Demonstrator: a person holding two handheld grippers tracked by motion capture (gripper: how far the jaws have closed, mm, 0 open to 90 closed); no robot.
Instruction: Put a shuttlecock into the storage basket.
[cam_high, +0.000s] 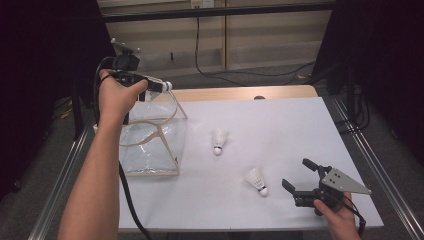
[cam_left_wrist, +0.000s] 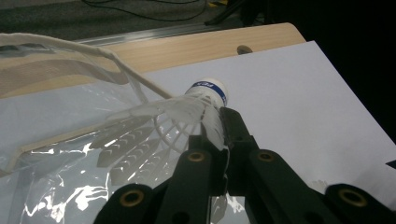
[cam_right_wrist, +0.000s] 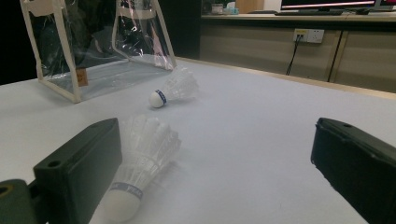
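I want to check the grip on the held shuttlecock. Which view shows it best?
The left gripper view: the held shuttlecock sits close up, its skirt pinched between the left gripper jaws. In the high view it is tiny above the clear bag.

The right gripper (cam_right_wrist: 215, 172) had its jaws wide apart over the white table (cam_right_wrist: 261, 121). A shuttlecock (cam_right_wrist: 137, 165) lay just beside the left jaw at seven o'clock; another shuttlecock (cam_right_wrist: 173, 88) lay toward eleven, near a clear bag (cam_right_wrist: 93, 44) standing upright at ten.
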